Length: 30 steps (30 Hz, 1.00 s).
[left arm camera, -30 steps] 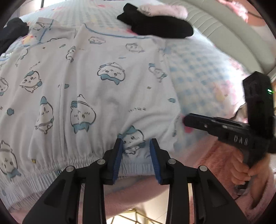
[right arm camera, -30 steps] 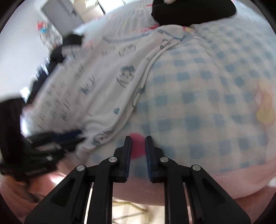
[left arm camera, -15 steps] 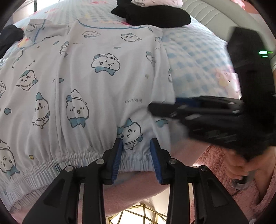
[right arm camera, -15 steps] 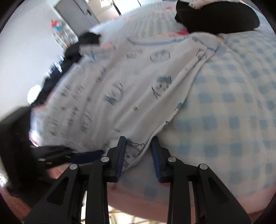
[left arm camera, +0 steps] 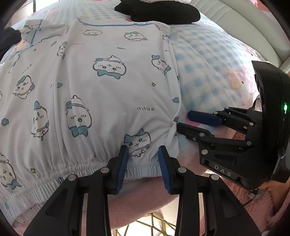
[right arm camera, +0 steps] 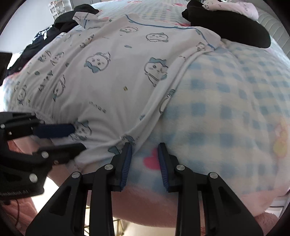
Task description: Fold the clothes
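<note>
Beside the pyjama trousers (left arm camera: 101,94) spread on the checked blanket (right arm camera: 226,101), your right gripper (right arm camera: 144,159) swung in — jaws closing, empty — while your left gripper (left arm camera: 143,159) straddled the waistband (left arm camera: 141,167) unclamped, so the fold hadn't begun.

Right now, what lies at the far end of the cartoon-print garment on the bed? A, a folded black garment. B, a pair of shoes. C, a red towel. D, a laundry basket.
A: a folded black garment lies on the checked blanket just past the far edge of the white cartoon-print garment.
</note>
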Motion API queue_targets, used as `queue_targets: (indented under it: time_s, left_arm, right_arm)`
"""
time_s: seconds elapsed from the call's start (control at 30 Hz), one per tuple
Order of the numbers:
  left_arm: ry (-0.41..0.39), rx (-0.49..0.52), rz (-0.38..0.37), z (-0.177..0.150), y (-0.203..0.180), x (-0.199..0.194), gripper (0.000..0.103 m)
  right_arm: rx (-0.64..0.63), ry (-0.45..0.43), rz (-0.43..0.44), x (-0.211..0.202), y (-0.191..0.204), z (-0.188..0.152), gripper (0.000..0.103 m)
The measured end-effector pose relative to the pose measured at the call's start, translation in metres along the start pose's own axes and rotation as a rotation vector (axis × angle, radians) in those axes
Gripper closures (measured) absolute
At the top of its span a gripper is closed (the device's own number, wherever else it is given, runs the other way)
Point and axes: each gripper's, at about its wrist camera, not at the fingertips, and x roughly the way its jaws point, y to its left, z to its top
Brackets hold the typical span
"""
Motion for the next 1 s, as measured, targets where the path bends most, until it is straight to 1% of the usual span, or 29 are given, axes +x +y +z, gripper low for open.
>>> queue_targets:
  time_s: [0.1,0.17,0.23,0.3,0.33,0.37,0.4,0.5,0.57,0.63,0.7,0.77,0.8,0.87,0.9,0.97,1.0]
  left_arm:
    - [-0.034,0.017,-0.001,-0.005,-0.002,-0.007,0.067]
    - [-0.068,0.02,-0.014,-0.007,-0.003,-0.011,0.069]
    - [-0.098,0.028,-0.021,-0.01,-0.001,-0.018,0.071]
    - [-0.095,0.046,0.007,-0.012,-0.001,-0.021,0.075]
    - [-0.088,0.053,0.017,-0.011,-0.001,-0.022,0.075]
    - [-0.078,0.056,0.013,-0.011,-0.002,-0.021,0.075]
    - [-0.068,0.06,0.001,-0.011,-0.002,-0.019,0.075]
    - [-0.054,0.06,-0.018,-0.012,-0.003,-0.015,0.075]
    - [-0.054,0.058,-0.024,-0.013,-0.006,-0.012,0.075]
    - [-0.059,0.064,-0.026,-0.015,-0.009,-0.015,0.075]
    - [-0.074,0.037,-0.038,-0.015,0.0,-0.024,0.073]
    - [-0.11,-0.026,-0.056,-0.016,0.016,-0.041,0.073]
    - [-0.141,-0.058,-0.05,-0.017,0.024,-0.05,0.073]
    - [-0.197,-0.1,0.0,-0.019,0.041,-0.069,0.073]
    - [-0.225,-0.13,0.03,-0.022,0.053,-0.081,0.073]
    - [-0.259,-0.189,0.099,-0.028,0.073,-0.096,0.073]
    - [-0.25,-0.215,0.153,-0.032,0.085,-0.101,0.073]
  right_arm:
    - [0.032,-0.03,0.028,-0.008,-0.005,-0.003,0.075]
    - [0.129,-0.058,0.153,-0.019,-0.023,-0.004,0.074]
    - [0.247,-0.073,0.317,-0.024,-0.043,-0.006,0.071]
    - [0.341,-0.066,0.484,-0.023,-0.056,-0.008,0.07]
    - [0.341,-0.067,0.51,-0.023,-0.054,-0.006,0.07]
    - [0.326,-0.07,0.519,-0.024,-0.05,-0.002,0.07]
    - [0.297,-0.08,0.499,-0.027,-0.044,-0.002,0.07]
    - [0.246,-0.12,0.398,-0.032,-0.025,0.002,0.07]
    - [0.227,-0.185,0.321,-0.041,-0.021,0.007,0.07]
    - [0.21,-0.26,0.271,-0.05,-0.017,0.012,0.07]
    - [0.202,-0.283,0.273,-0.052,-0.014,0.019,0.07]
    - [0.193,-0.236,0.302,-0.047,-0.01,0.022,0.07]
    - [0.182,-0.222,0.303,-0.044,-0.005,0.023,0.07]
    - [0.157,-0.203,0.294,-0.039,0.008,0.025,0.069]
    - [0.14,-0.215,0.294,-0.042,0.014,0.026,0.069]
    - [0.116,-0.254,0.331,-0.049,0.027,0.029,0.069]
    - [0.11,-0.256,0.355,-0.05,0.033,0.03,0.069]
